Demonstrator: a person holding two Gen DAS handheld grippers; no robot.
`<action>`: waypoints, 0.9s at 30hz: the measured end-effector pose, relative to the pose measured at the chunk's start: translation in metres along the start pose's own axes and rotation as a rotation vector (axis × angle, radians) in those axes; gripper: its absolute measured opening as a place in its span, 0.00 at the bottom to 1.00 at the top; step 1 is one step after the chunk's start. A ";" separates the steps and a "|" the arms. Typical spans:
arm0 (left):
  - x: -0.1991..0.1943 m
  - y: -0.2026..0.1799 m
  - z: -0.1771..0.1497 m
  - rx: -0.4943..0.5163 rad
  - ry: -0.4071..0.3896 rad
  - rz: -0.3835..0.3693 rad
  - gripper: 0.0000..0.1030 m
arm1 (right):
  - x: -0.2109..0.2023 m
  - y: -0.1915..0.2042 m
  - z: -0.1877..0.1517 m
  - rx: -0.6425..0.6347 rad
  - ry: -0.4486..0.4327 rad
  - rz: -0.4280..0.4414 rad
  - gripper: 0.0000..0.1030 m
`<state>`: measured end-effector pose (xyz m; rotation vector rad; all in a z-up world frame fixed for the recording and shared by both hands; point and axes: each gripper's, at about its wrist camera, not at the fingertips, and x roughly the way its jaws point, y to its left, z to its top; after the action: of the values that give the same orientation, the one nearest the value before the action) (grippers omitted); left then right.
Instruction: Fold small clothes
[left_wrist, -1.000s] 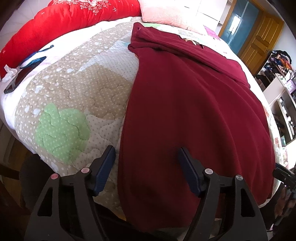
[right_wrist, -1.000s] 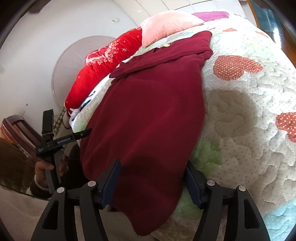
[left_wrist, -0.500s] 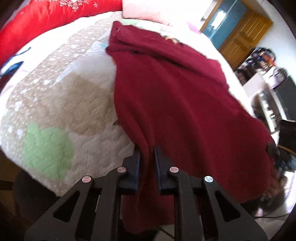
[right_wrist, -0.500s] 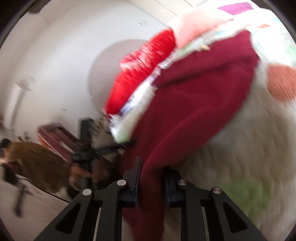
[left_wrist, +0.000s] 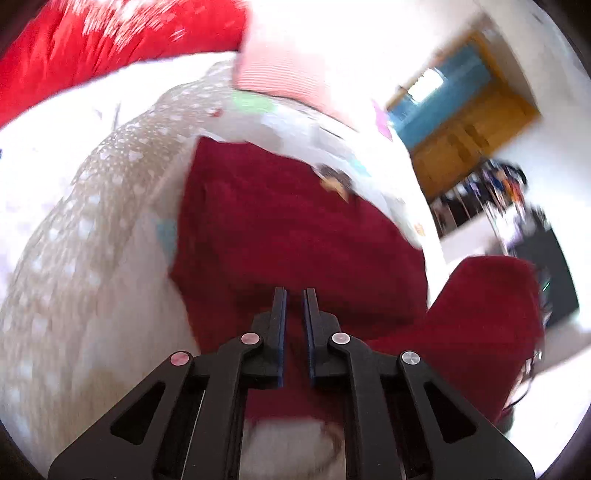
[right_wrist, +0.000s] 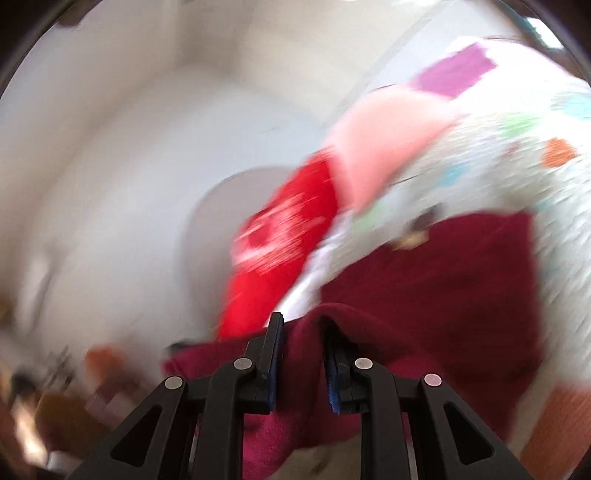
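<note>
On the quilted bed (left_wrist: 92, 258), your dark red garment (left_wrist: 295, 236) is lying doubled over, its near edge lifted. Both hand-held grippers, left (left_wrist: 294, 295) and right (right_wrist: 301, 325), are clamping it; only the left view is showing a wooden door (left_wrist: 469, 136).

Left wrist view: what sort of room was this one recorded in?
Most likely a home bedroom. A quilted bedspread covers a bed, with a pink pillow and a red bolster at its head, and a wooden door stands beyond. A dark red garment lies on the quilt.
</note>
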<state>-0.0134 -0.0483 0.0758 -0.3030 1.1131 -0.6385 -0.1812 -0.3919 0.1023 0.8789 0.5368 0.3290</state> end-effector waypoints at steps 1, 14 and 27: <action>0.007 0.010 0.010 -0.050 -0.020 0.049 0.07 | 0.011 -0.018 0.014 0.047 -0.030 -0.094 0.19; -0.006 0.022 0.017 -0.084 -0.104 0.062 0.51 | 0.019 -0.041 0.018 -0.031 0.016 -0.398 0.54; 0.012 0.014 -0.040 0.075 -0.060 0.177 0.51 | 0.198 0.070 0.000 -0.270 0.321 -0.184 0.54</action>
<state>-0.0412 -0.0412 0.0428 -0.1561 1.0427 -0.5093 -0.0227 -0.2549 0.0973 0.5128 0.8432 0.3667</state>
